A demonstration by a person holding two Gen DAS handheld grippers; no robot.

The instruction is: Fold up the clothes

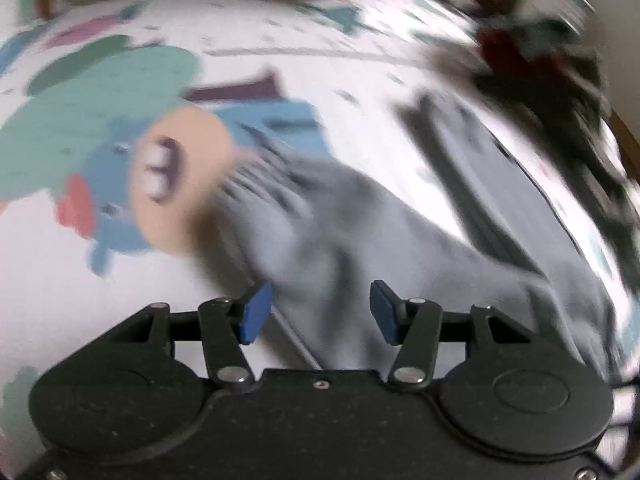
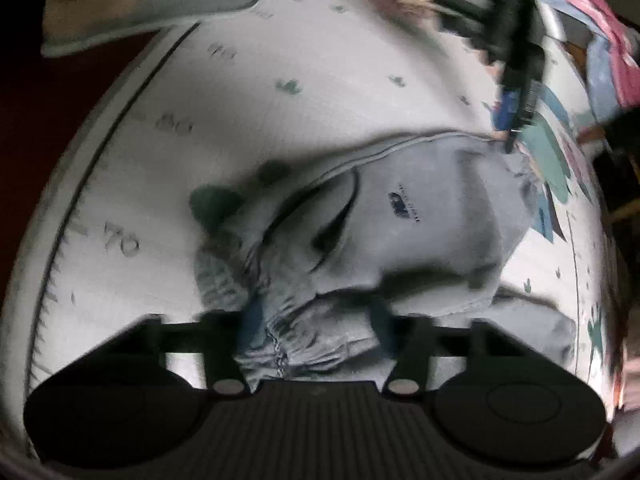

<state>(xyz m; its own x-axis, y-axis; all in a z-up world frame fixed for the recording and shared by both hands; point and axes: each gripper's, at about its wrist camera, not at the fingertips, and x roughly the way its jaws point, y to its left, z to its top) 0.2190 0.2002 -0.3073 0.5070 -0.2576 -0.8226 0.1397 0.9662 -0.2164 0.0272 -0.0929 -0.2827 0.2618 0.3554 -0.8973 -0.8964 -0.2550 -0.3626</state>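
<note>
A light grey garment [image 2: 420,208] with a small dark logo lies crumpled on a white printed mat [image 2: 320,80]. My right gripper [image 2: 316,330] is low over its bunched ribbed edge. Folds of cloth fill the gap between the blurred blue pads [image 2: 250,328], which stand wide apart. In the left wrist view the same grey garment [image 1: 360,220] stretches away to the right. My left gripper [image 1: 320,312] hangs above it, open, with nothing pinched between its blue pads [image 1: 256,312]. The left gripper [image 2: 510,128] also shows at the garment's far corner in the right wrist view.
The mat carries cartoon animal prints [image 1: 132,176] and a ruler strip with numbers [image 2: 120,242] along its left edge. Beyond that edge is dark floor [image 2: 36,128]. Pink and blue cloth [image 2: 612,40] is piled at the far right. A dark blurred heap [image 1: 532,64] sits far right.
</note>
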